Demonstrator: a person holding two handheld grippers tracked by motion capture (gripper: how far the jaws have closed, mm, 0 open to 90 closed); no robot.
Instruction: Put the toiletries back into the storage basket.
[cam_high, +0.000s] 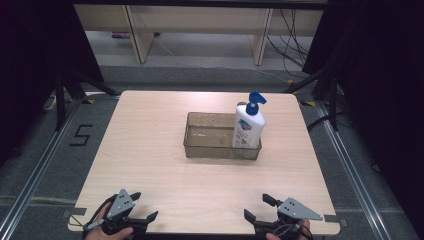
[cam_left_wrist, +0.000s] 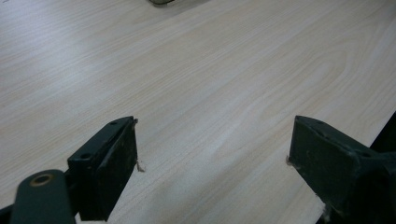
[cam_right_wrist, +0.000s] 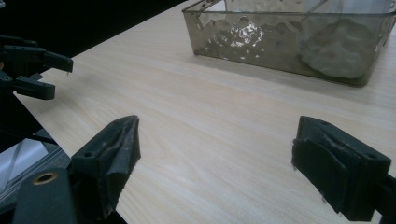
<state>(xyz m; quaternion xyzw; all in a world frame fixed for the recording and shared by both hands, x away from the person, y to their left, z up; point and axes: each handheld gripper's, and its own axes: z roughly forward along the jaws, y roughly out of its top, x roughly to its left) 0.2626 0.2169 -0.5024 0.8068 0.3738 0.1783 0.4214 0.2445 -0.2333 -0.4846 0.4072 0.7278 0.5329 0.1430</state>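
A white pump bottle (cam_high: 248, 125) with a blue pump head stands upright in the right end of a clear smoky plastic bin (cam_high: 200, 148) near the table's middle. In the right gripper view the bin (cam_right_wrist: 261, 46) lies ahead at upper right, with the bottle's white base (cam_right_wrist: 338, 56) seen through its wall. My left gripper (cam_high: 145, 207) rests open at the table's front left edge, its jaws wide apart over bare wood (cam_left_wrist: 215, 144). My right gripper (cam_high: 259, 207) is open at the front right edge (cam_right_wrist: 215, 144), holding nothing.
The light wooden table (cam_high: 150, 150) has bare surface all around the bin. Beyond its far edge are wooden furniture legs (cam_high: 140, 35) and cables on the floor. The left gripper (cam_right_wrist: 32, 70) appears at the left of the right gripper view.
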